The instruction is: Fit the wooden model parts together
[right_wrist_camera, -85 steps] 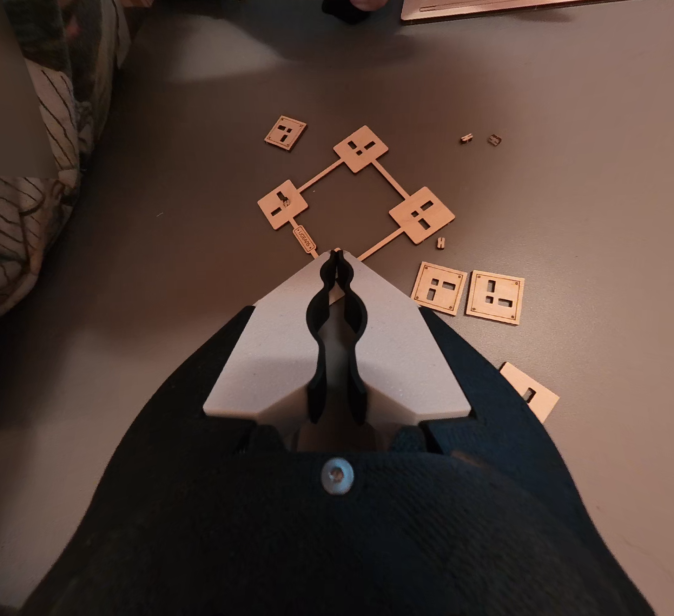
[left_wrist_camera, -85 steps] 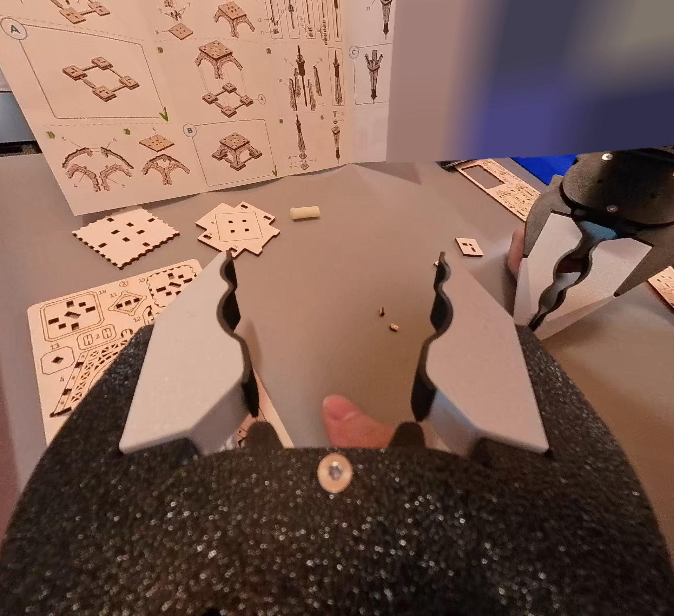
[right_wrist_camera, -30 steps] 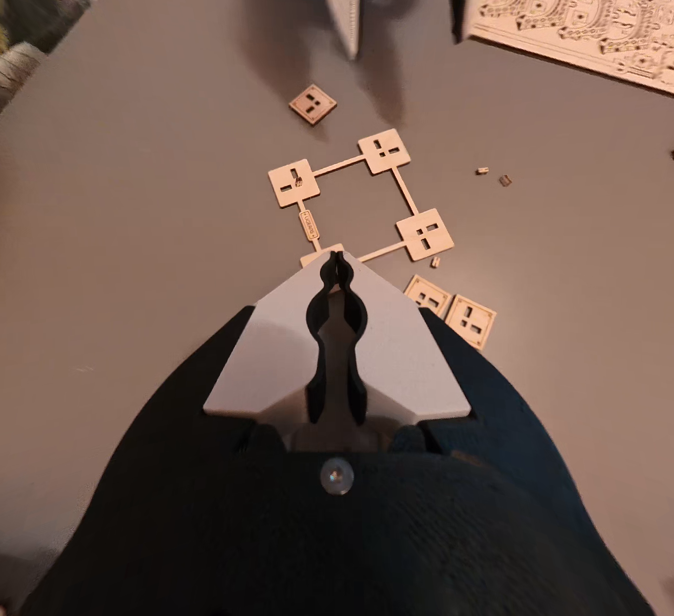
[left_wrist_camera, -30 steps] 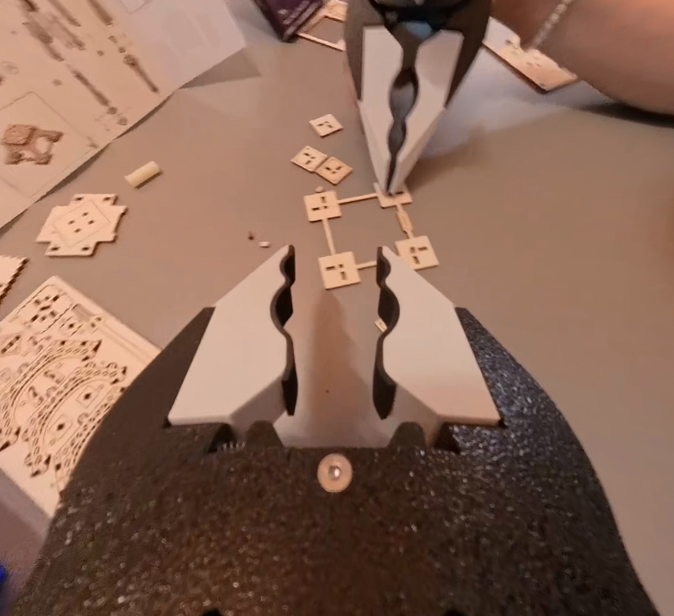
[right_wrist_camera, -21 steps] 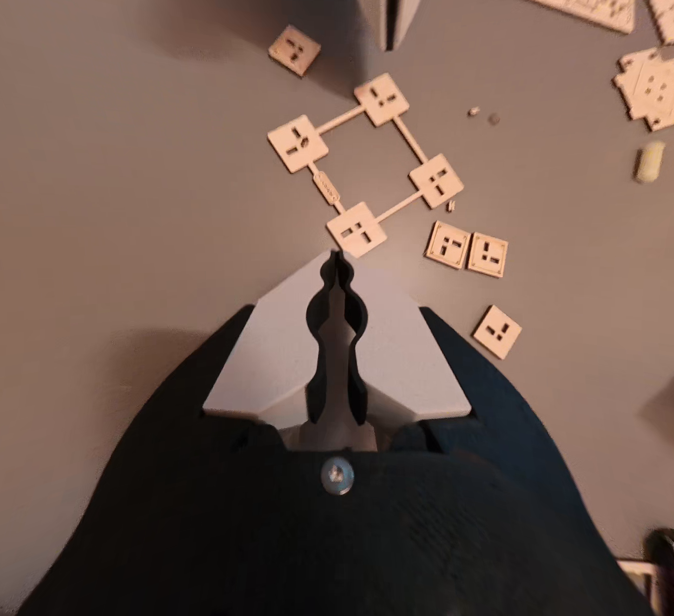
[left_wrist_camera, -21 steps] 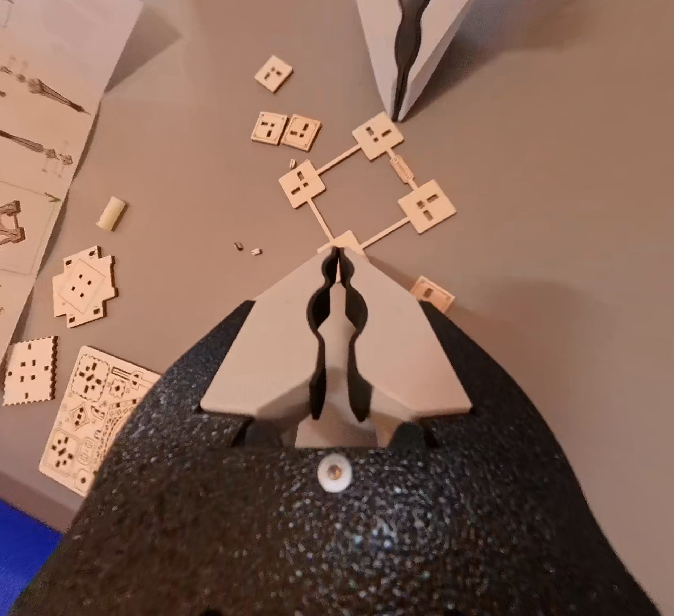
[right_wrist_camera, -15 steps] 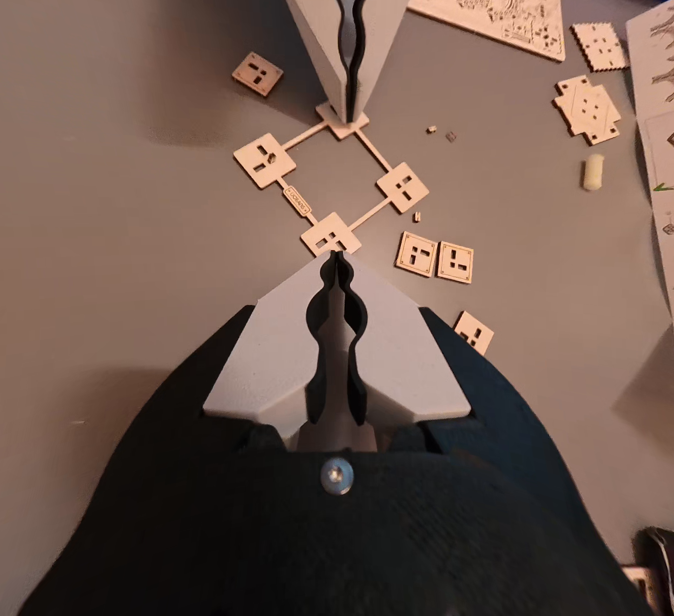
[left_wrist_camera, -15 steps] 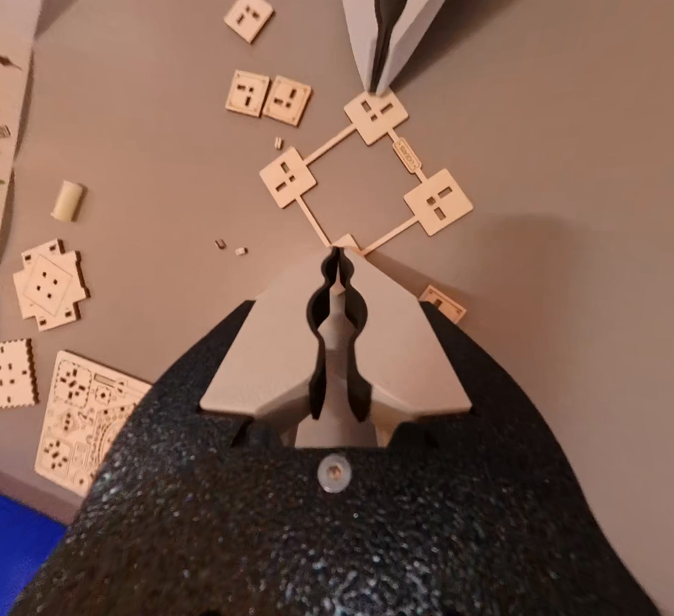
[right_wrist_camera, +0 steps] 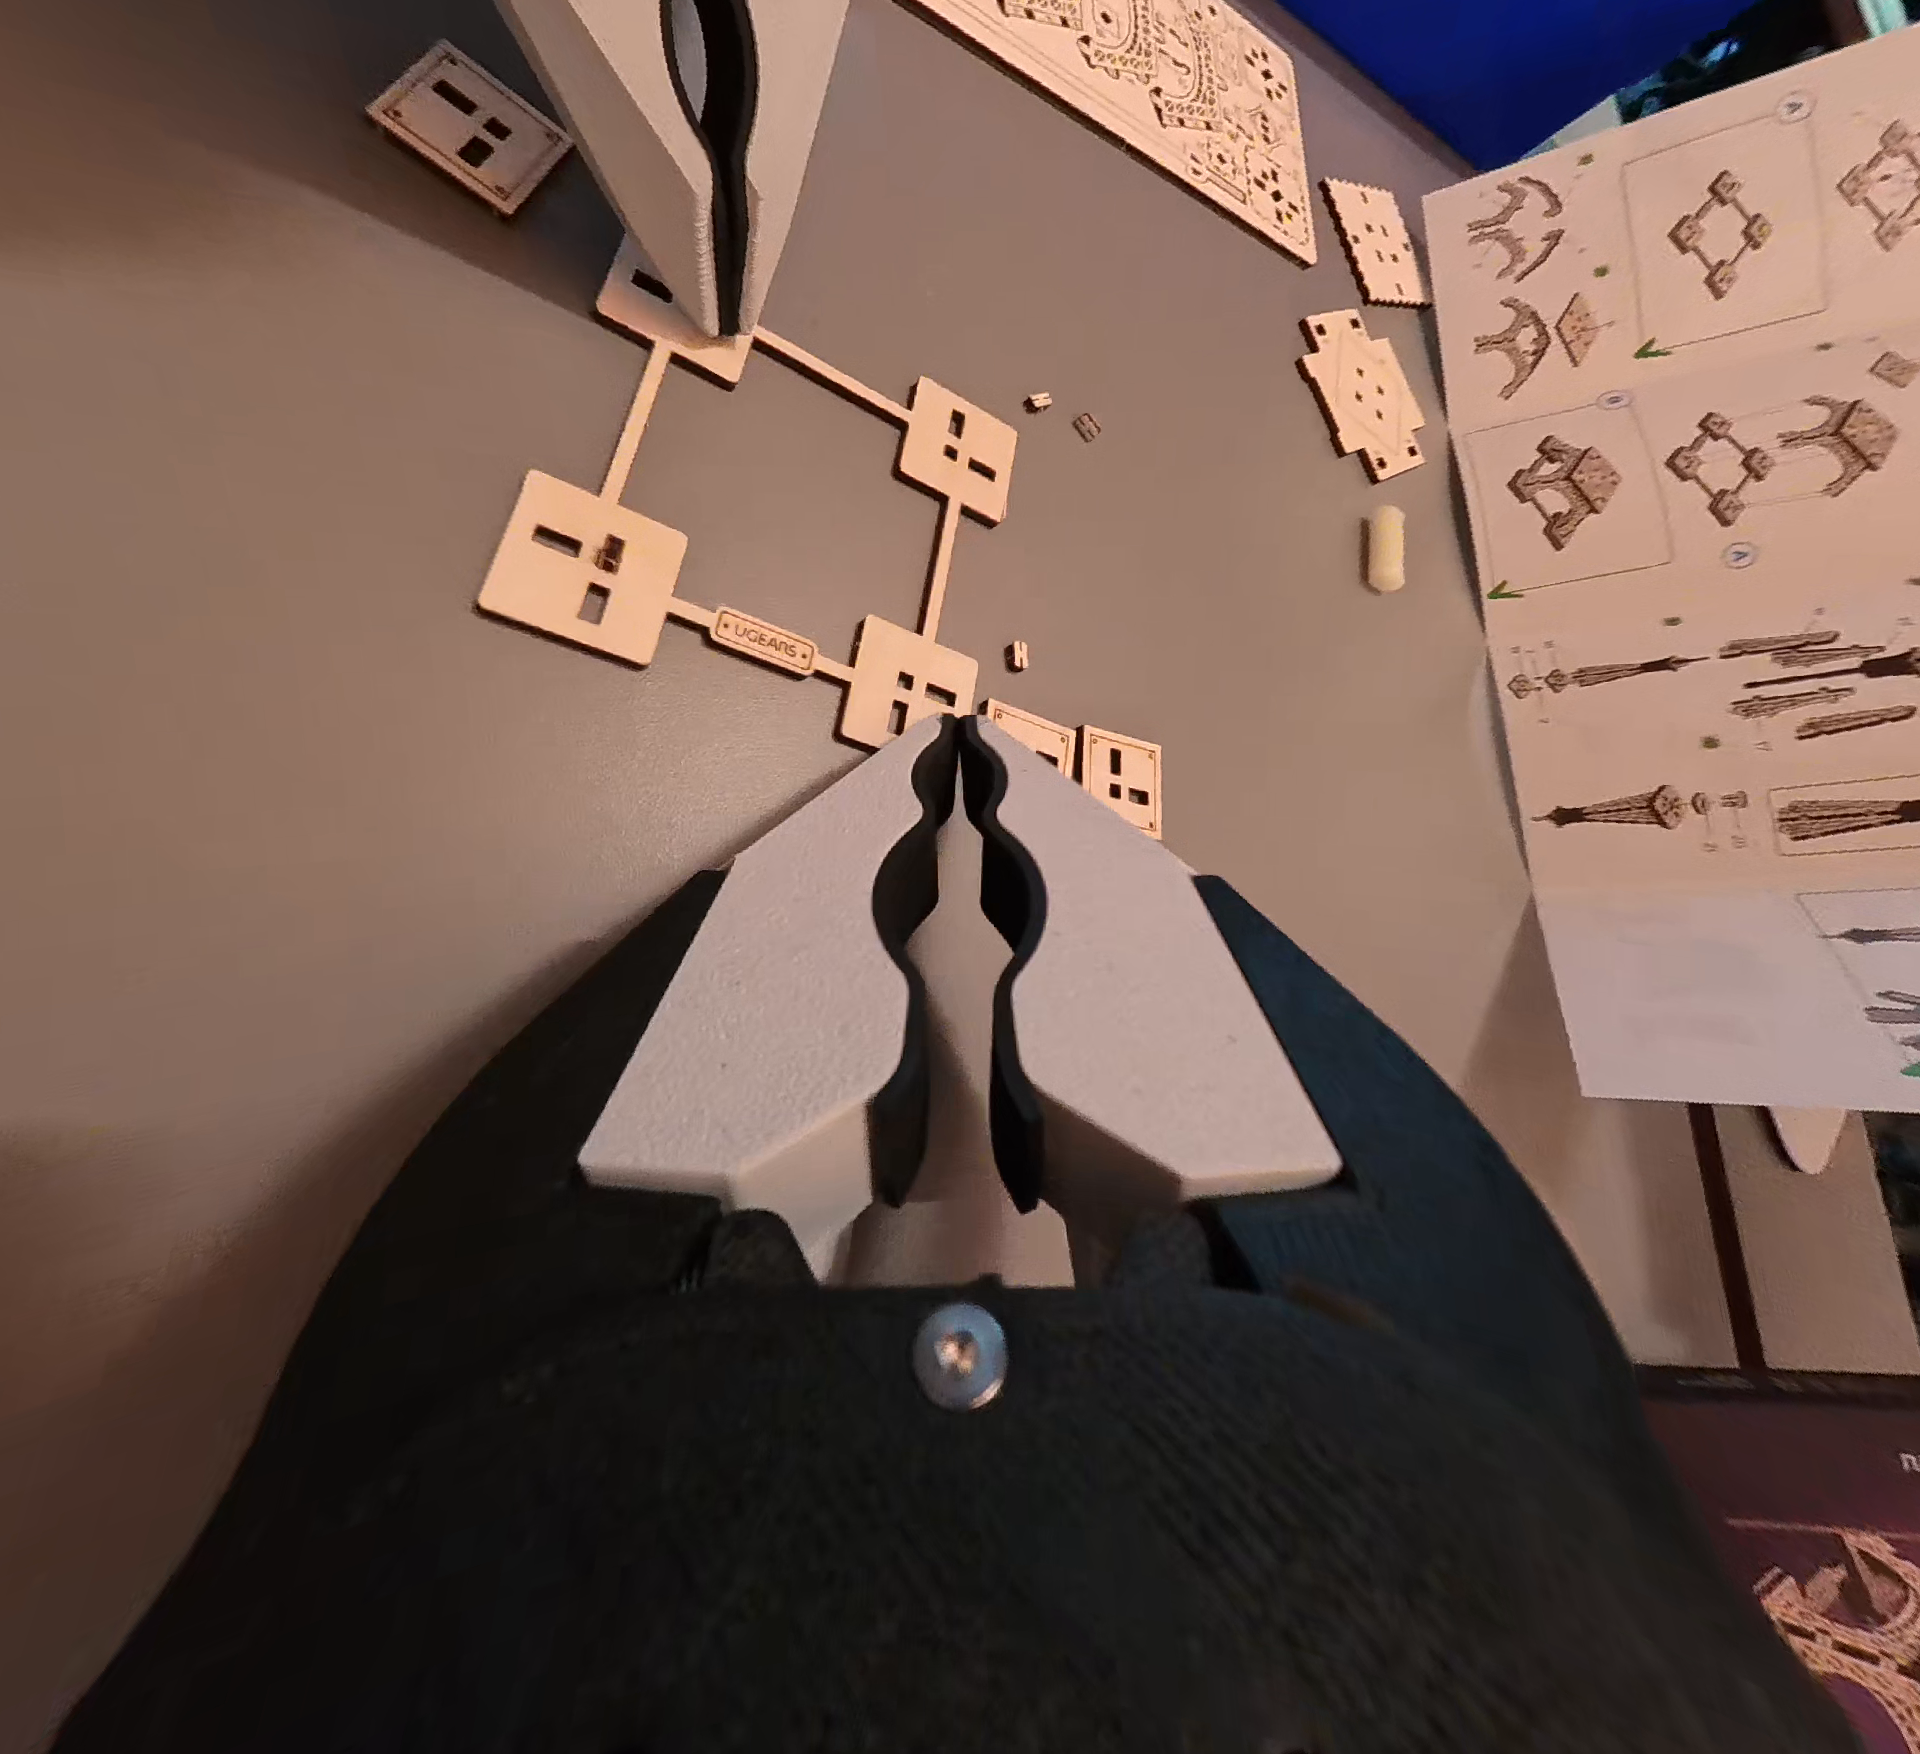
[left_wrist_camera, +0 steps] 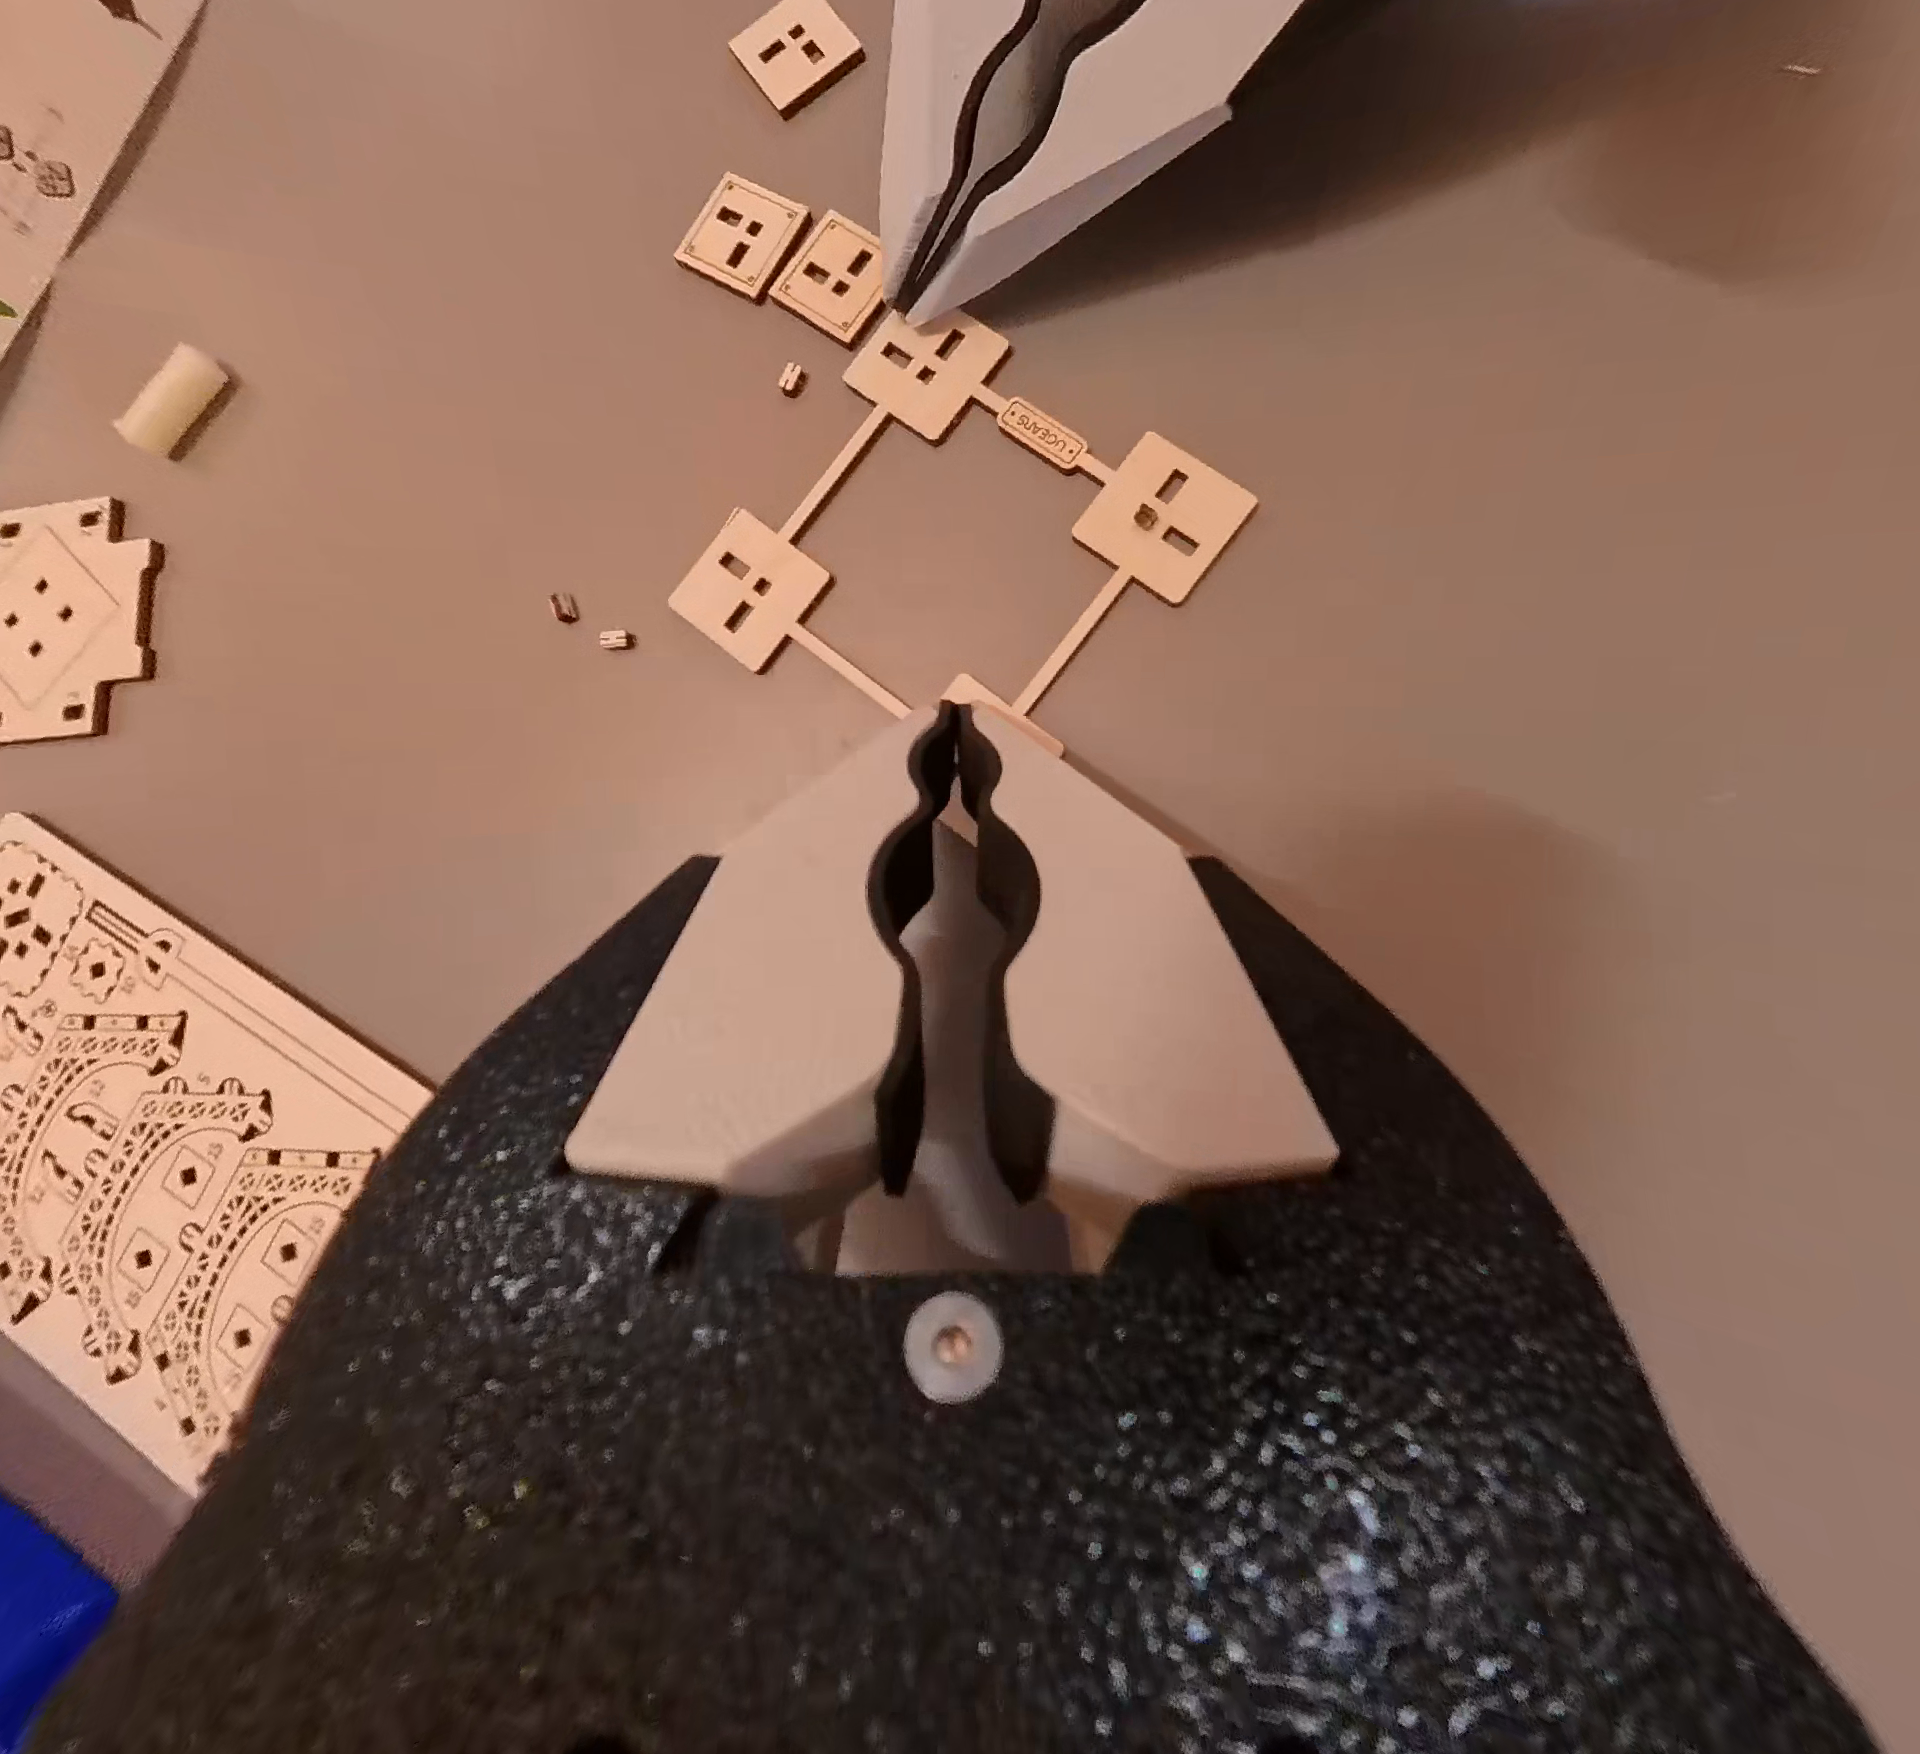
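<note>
Both tongs point(left_wrist_camera: 951, 717) point(right_wrist_camera: 956, 730) clenched, pressing opposite corners of wooden frame point(right_wrist_camera: 940, 561); only right view shows instruction sheet point(right_wrist_camera: 1704, 561)

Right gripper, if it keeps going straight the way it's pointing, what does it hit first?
Probably the wooden square frame: the shut right gripper already sits at the frame's near corner pad, seemingly touching, though depth is unclear.

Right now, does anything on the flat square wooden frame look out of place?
Yes: a tiny wooden scrap sits in a slot of the frame's free corner pad beside the label bar, apparently blocking it.
</note>
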Demonstrator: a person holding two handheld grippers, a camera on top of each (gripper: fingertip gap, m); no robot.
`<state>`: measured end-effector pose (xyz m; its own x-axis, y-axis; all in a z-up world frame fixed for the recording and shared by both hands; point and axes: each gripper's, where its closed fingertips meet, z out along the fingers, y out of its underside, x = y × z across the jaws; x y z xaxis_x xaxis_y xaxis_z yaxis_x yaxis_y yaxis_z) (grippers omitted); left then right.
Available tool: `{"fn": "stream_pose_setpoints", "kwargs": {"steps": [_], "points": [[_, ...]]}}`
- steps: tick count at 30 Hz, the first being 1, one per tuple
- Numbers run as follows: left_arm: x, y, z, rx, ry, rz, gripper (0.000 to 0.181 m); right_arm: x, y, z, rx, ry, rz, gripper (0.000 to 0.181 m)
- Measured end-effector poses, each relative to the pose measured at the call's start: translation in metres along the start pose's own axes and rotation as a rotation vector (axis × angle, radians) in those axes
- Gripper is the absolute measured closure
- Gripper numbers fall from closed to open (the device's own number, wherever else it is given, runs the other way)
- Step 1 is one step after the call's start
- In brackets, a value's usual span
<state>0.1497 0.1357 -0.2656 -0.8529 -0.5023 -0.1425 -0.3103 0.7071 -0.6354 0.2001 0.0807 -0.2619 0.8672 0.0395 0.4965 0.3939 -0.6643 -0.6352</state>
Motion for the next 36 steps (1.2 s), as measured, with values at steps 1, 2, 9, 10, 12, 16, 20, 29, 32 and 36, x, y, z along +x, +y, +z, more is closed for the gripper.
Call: {"fn": "stream_pose_setpoints", "kwargs": {"steps": [1, 2, 9, 10, 12, 16, 20, 29, 32, 36], "points": [[0.000, 0.000, 0.000, 0.006, 0.005, -0.013, 0.181, 0.000, 0.000, 0.000, 0.006, 0.008, 0.001, 0.181], [0.000, 0.000, 0.000, 0.010, 0.013, -0.030, 0.181, 0.000, 0.000, 0.000, 0.012, 0.014, 0.005, 0.181], [0.003, -0.013, -0.006, 0.100, 0.082, -0.023, 0.181, 0.000, -0.002, -0.002, 0.030, 0.060, -0.051, 0.181], [0.000, -0.021, -0.011, 0.157, 0.082, -0.017, 0.181, 0.000, -0.002, -0.003, 0.038, 0.072, -0.057, 0.181], [-0.010, -0.032, -0.020, 0.230, 0.088, -0.020, 0.181, 0.001, -0.003, -0.004, 0.061, 0.097, -0.053, 0.181], [-0.043, -0.035, -0.023, 0.260, 0.056, -0.050, 0.168, 0.001, -0.004, -0.005, 0.063, 0.118, -0.086, 0.181], [-0.070, -0.029, -0.025, 0.258, -0.023, -0.064, 0.166, 0.001, -0.003, -0.005, 0.058, 0.102, -0.054, 0.181], [-0.079, -0.022, -0.052, 0.438, 0.100, -0.427, 0.167, 0.002, 0.000, -0.002, 0.038, 0.027, 0.055, 0.181], [-0.085, -0.025, -0.061, 0.518, 0.186, -0.552, 0.169, 0.002, 0.001, -0.002, 0.035, -0.011, 0.094, 0.181], [-0.095, -0.024, -0.077, 0.599, 0.252, -0.627, 0.170, 0.002, 0.002, 0.000, 0.030, -0.080, 0.172, 0.181]]}}
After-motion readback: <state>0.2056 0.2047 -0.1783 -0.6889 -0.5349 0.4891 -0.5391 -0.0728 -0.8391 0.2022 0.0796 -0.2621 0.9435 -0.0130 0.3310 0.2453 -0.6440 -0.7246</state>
